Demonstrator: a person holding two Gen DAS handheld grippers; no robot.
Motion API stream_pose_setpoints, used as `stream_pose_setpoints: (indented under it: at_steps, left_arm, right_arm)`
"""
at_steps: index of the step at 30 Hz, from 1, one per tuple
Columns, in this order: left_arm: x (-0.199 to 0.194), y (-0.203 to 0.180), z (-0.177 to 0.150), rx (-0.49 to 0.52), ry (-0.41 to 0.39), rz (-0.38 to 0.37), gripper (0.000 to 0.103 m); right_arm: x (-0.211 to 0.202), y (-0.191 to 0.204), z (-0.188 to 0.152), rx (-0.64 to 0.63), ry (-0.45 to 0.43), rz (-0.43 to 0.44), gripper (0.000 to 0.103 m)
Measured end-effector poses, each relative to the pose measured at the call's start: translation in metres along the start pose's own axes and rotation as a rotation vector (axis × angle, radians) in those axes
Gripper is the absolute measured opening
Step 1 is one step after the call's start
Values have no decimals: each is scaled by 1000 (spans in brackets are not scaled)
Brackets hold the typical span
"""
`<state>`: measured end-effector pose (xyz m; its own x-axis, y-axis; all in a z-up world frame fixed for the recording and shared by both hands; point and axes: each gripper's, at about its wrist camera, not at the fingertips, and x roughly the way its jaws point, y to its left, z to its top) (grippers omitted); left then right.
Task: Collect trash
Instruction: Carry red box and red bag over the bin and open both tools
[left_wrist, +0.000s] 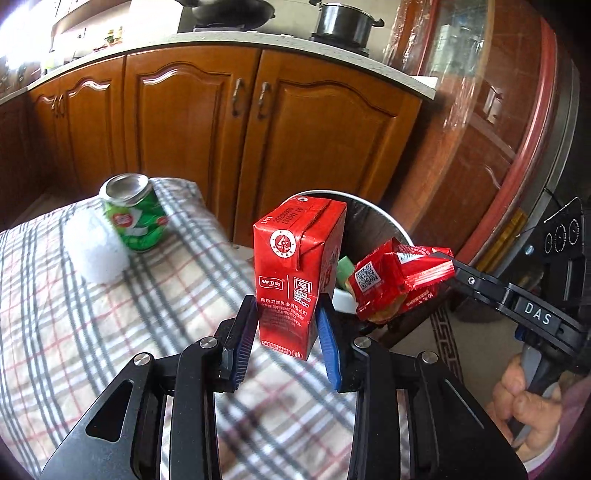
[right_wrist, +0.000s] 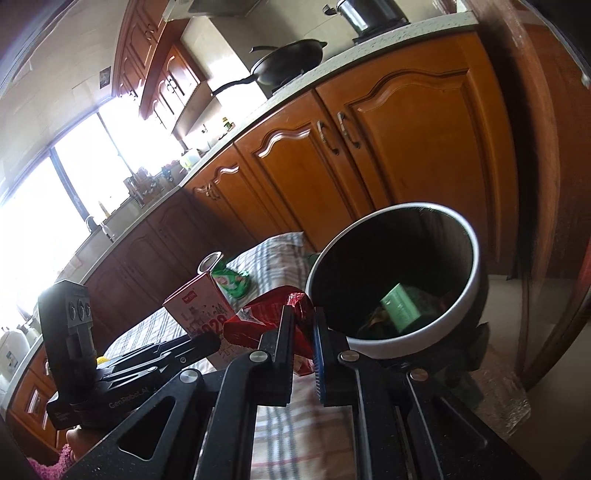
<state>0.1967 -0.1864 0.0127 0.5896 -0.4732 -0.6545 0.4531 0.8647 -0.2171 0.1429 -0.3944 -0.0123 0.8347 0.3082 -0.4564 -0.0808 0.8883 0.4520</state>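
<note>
**Carrying trash toward the bin**

Left gripper (left_wrist: 286, 323) clamps the red carton (left_wrist: 295, 273) low down, long axis upright, top slightly tilted, above the checked cloth (left_wrist: 110, 332). Right gripper (right_wrist: 303, 325) pinches a red wrapper (right_wrist: 273, 314) (crumpled) beside the bin's (right_wrist: 476, 236) rim. Green can (left_wrist: 135, 214) stands well behind.

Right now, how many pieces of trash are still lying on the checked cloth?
2: a green can on its side and white crumpled tissue against it, at the cloth's far end. More may be hidden behind the fingers.
</note>
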Motion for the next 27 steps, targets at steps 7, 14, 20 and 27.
stream_pose_setpoints:
  at_steps: [7, 14, 20, 27]
  left_arm:
    - [10, -18, 15, 20, -7, -18, 31]
    - [28, -32, 32, 33, -6, -31, 31]
    - [49, -39, 45, 40, 15, -27, 31]
    - [73, -44, 53, 40, 51, -23, 31]
  right_arm:
    - [-9, -11, 9, -47, -52, -78, 8]
    - [-4, -24, 18, -49, -54, -103, 8]
    - [2, -38, 26, -56, -54, -137, 8]
    - [13, -54, 33, -58, -31, -177, 8]
